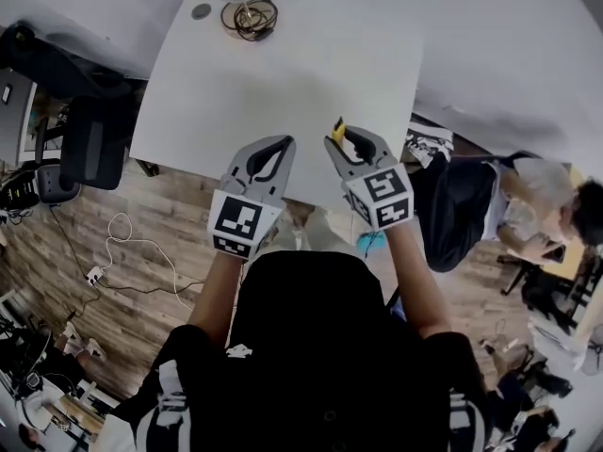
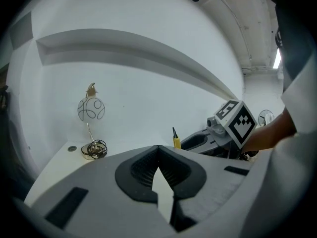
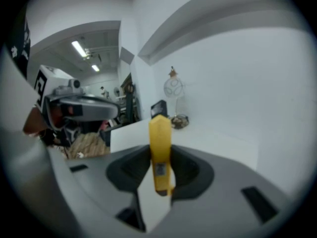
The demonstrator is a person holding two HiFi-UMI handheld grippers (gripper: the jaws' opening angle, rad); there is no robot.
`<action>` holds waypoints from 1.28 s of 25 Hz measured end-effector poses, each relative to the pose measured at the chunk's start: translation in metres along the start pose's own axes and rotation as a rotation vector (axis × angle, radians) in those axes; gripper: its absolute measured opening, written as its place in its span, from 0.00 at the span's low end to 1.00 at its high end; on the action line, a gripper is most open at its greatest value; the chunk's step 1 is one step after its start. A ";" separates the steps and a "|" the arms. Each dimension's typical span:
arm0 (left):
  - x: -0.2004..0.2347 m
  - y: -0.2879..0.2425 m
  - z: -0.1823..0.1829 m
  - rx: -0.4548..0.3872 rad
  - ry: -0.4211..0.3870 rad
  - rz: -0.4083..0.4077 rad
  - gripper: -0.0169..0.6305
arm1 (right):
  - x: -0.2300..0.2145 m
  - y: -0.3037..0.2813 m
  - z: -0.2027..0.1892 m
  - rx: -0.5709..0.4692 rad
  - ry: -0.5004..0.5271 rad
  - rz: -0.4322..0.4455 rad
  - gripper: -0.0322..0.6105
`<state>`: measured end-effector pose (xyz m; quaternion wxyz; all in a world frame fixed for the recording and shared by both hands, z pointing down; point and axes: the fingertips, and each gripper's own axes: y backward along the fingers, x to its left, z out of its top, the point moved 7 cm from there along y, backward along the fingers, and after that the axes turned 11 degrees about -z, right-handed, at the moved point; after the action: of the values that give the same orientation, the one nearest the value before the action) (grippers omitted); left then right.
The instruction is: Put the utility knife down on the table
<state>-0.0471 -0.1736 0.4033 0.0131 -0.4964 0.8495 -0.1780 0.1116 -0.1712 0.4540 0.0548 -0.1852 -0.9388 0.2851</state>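
The small yellow utility knife [image 3: 160, 148] was not down yet: the right tongs [image 1: 345, 139] were squeezed shut on it and held it pointing up over the near edge of the plain white tabletop [image 1: 283, 64]. The left tongs [image 2: 158, 148] were pinched together with nothing in them, just beside the right ones, so the knife still had to be lowered, laid flat and let go. No words could be read: the knife's little grey sticker [image 3: 160, 169] was too blurry, and the marker cubes [image 1: 238, 222] showed only black-and-white squares.
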 end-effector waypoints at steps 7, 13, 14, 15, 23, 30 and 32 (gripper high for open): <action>0.006 -0.021 -0.017 0.045 0.046 0.015 0.05 | -0.010 -0.035 -0.033 0.120 0.026 0.064 0.28; 0.011 -0.026 -0.033 0.078 0.076 0.019 0.05 | -0.006 -0.060 -0.062 0.230 0.069 0.116 0.28; 0.011 -0.026 -0.036 0.083 0.079 0.021 0.05 | -0.006 -0.064 -0.067 0.250 0.077 0.125 0.28; 0.011 -0.026 -0.039 0.087 0.084 0.023 0.05 | -0.006 -0.068 -0.071 0.271 0.088 0.133 0.28; 0.013 -0.025 -0.056 0.120 0.123 0.035 0.05 | -0.018 -0.098 -0.091 0.362 0.196 0.153 0.28; 0.018 -0.020 -0.064 0.136 0.145 0.054 0.05 | -0.024 -0.130 -0.086 0.384 0.275 0.136 0.27; 0.019 -0.019 -0.064 0.137 0.149 0.059 0.05 | -0.027 -0.136 -0.085 0.390 0.299 0.129 0.27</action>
<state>-0.0540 -0.1798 0.4721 -0.0111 -0.4545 0.8483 -0.2715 0.1111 -0.2422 0.6002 0.2094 -0.2710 -0.8338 0.4330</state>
